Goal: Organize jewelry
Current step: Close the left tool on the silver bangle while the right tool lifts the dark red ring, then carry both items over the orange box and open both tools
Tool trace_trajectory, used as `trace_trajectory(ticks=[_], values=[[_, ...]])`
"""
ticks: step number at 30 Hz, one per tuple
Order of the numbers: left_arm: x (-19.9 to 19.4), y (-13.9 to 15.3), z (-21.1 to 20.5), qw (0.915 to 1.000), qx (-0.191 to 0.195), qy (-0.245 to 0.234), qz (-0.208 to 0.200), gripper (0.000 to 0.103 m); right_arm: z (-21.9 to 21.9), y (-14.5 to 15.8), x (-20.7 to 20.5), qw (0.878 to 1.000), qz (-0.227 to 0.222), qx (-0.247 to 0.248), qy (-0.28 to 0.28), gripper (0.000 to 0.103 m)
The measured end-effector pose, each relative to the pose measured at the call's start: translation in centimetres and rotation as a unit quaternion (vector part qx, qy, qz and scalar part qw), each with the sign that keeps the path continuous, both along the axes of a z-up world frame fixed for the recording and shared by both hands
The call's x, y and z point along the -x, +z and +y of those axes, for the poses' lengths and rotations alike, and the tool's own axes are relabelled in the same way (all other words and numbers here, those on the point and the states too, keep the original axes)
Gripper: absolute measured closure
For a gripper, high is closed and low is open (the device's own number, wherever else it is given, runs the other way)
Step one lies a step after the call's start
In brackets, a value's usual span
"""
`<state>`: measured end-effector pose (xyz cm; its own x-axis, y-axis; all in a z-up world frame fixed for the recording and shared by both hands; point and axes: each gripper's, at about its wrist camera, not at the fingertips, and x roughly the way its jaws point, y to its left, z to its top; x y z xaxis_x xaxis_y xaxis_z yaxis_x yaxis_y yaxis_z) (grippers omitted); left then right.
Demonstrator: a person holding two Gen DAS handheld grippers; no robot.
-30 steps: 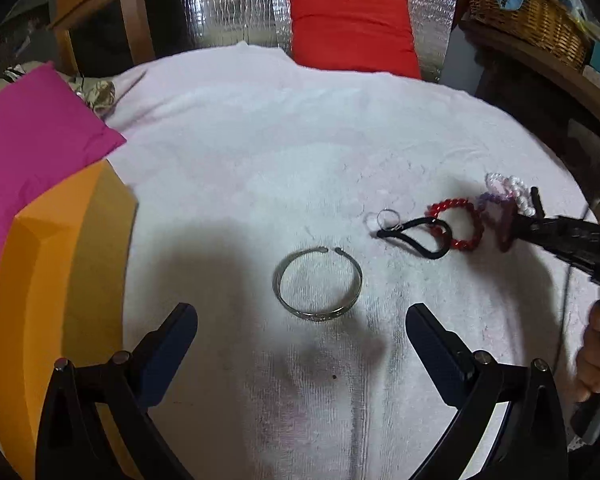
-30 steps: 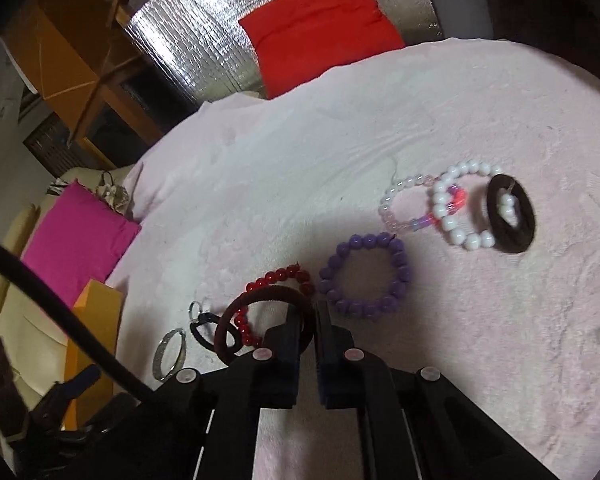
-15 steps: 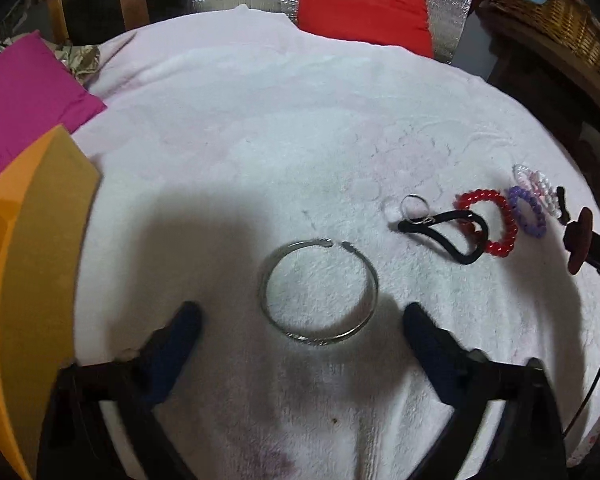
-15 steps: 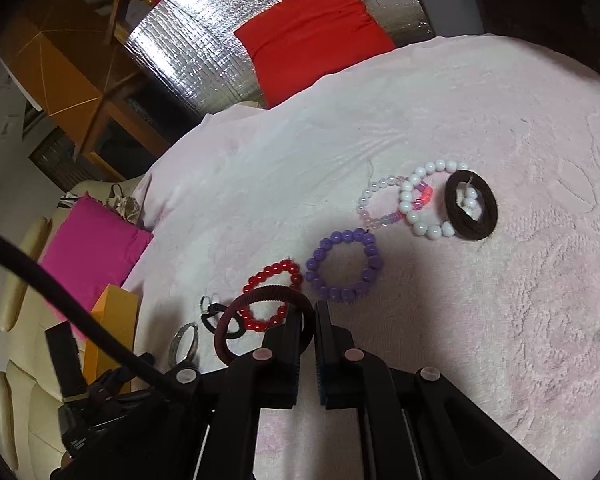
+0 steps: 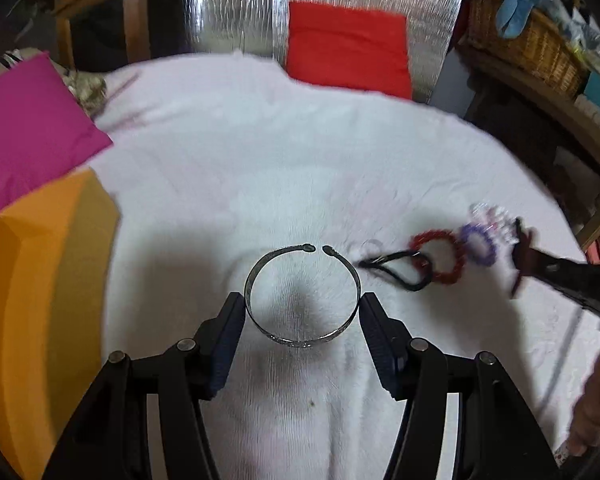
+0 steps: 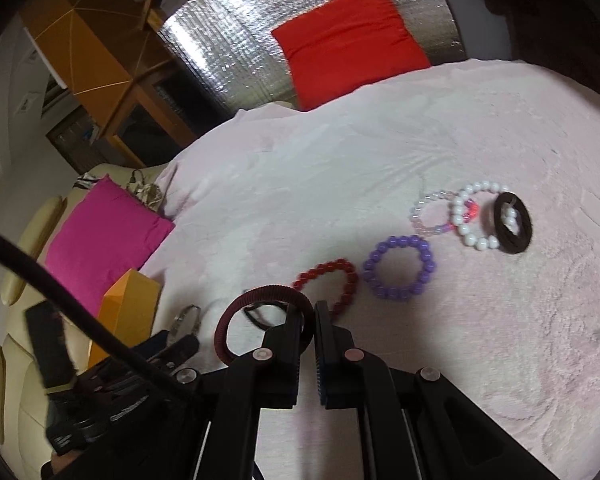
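Soft indoor light is falling from above, casting a shadow under the silver bangle (image 5: 302, 295). Glare is flashing off the foil panel (image 6: 236, 46). Motion blur is smearing both fisheye views, and their corners are darkening.

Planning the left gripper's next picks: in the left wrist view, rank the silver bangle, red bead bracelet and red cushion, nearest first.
From the left gripper:
1. silver bangle, between its fingers.
2. red bead bracelet, right, on the cloth.
3. red cushion, far end, against the foil.
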<state>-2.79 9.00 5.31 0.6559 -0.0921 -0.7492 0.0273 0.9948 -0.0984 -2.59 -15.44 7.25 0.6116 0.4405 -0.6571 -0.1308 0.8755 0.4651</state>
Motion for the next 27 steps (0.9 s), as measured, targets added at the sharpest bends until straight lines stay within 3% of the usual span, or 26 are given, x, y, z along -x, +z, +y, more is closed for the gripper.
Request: trace_trajectory(ticks=[6,11,16,22,27], values=[[5.0,5.3,1.3,0.9966,-0.004,0.014,-0.081,0.042,3.0,1.7,1.0,0.999,-0.022,-0.001,0.029,0.096],[9.8,8.4,6.1,0.9884,-0.017,0.076,-0.130,0.042,7.2,3.2,2.3,0.996,-0.040,-0.003,0.074,0.096],[13.2,7.6,11.8,0.9833,-0.034,0.140,-0.111,0.042,12.8,3.8,4.0,0.989,-0.051,-0.006,0.135,0.096],[15.6,2.9,18.2,0.9749,-0.027,0.219,-0.034,0.042,20.0,3.4,6.3,0.976,-0.056,-0.012,0.210,0.096],[17.4,0.8,20.2,0.9700,-0.031,0.241,-0.006,0.042,24.8,1.9,7.7,0.965,-0.048,0.000,0.257,0.096]])
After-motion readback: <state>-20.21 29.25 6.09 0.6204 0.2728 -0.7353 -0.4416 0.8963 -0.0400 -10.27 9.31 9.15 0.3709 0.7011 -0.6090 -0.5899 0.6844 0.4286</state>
